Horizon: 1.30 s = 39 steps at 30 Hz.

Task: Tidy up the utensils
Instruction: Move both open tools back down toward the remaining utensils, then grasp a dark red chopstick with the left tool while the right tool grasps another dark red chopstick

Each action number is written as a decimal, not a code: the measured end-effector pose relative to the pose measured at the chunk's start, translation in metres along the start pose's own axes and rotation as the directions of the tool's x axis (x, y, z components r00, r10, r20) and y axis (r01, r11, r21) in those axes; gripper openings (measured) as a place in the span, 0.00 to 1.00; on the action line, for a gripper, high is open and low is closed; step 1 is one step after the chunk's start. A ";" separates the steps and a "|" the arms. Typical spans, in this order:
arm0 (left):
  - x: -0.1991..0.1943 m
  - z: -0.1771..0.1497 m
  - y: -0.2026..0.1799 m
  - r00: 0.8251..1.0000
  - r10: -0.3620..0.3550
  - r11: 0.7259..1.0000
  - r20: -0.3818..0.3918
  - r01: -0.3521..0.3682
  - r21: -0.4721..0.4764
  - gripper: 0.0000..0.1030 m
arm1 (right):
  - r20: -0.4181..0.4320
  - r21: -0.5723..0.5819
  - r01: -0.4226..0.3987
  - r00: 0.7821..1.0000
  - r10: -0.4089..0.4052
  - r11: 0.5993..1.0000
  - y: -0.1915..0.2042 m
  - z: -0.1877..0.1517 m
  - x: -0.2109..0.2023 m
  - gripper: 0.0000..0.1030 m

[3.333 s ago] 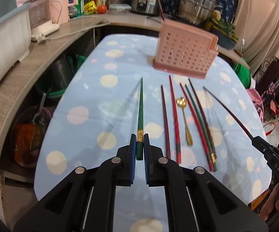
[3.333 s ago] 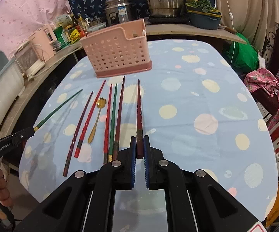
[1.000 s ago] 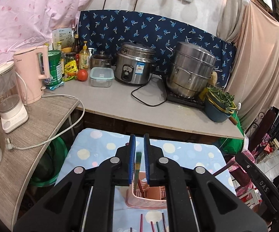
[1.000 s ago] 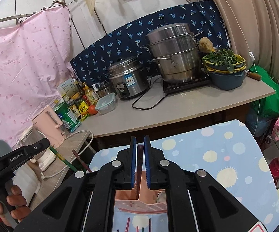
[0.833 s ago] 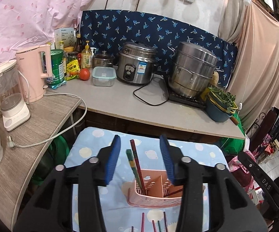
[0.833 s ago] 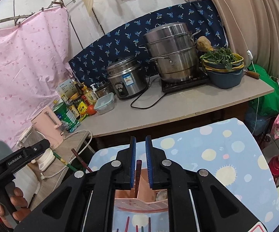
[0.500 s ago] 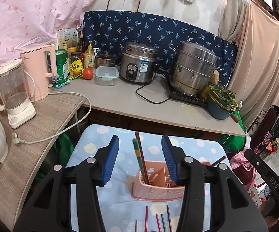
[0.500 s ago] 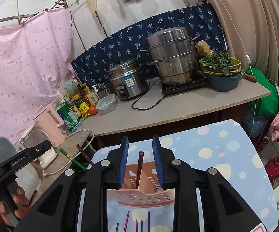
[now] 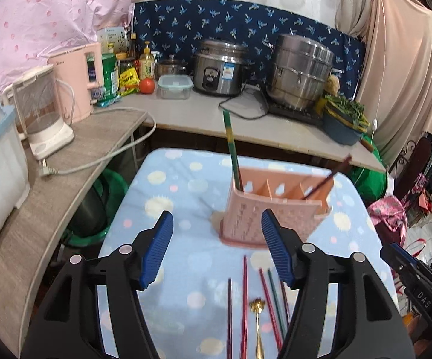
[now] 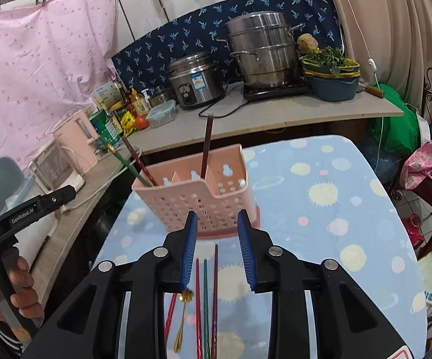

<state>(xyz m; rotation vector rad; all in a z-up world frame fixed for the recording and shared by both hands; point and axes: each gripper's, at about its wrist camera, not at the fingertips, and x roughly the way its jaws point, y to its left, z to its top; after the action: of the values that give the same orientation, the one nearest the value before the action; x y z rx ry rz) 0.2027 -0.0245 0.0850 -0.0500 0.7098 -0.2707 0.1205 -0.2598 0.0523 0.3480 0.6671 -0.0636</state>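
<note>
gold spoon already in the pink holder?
No, the gold spoon lies on the tablecloth among loose chopsticks, in front of the pink holder.

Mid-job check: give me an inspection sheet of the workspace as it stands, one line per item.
Surface: table under a blue spotted cloth.
Job's things: pink caddy upright, holding a green chopstick and dark red chopsticks; loose chopsticks and a gold spoon lie on the cloth in front of it.
Clutter: nothing seen on the table.
Grippers: left gripper jaws opening, nothing between them; right gripper open, empty.
Cables: white plug lead on the side counter; black cord by the rice cooker.
Surroundings: steamer pot, kettle, bowl of greens.
</note>
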 end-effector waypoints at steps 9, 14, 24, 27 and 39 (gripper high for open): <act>-0.004 -0.076 0.006 0.993 0.024 1.000 -0.120 -0.023 0.017 0.57 | -0.119 -0.015 0.028 0.992 -0.030 0.999 -0.003 -0.077 -0.002 0.27; -0.002 -0.121 0.012 0.979 0.038 0.999 -0.200 -0.033 0.028 0.57 | -0.167 -0.008 0.034 0.985 -0.034 0.999 -0.008 -0.105 -0.004 0.27; -0.004 -0.194 0.011 0.942 0.005 0.998 -0.336 0.014 0.054 0.57 | -0.241 0.004 0.060 0.969 -0.057 0.998 -0.015 -0.145 -0.003 0.27; -0.003 -0.208 0.006 0.930 -0.004 0.998 -0.368 0.029 0.064 0.58 | -0.253 0.004 0.063 0.966 -0.060 0.998 -0.015 -0.152 -0.002 0.27; 0.010 -0.224 0.002 0.912 -0.011 0.996 -0.410 0.046 0.074 0.50 | -0.271 -0.003 0.062 0.961 -0.060 0.998 -0.010 -0.156 -0.001 0.27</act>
<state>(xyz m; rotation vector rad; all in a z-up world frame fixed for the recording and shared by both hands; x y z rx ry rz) 0.0646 -0.0150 -0.0917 0.0783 1.1168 -0.3432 0.0254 -0.2170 -0.0644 0.3448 0.9493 -0.0772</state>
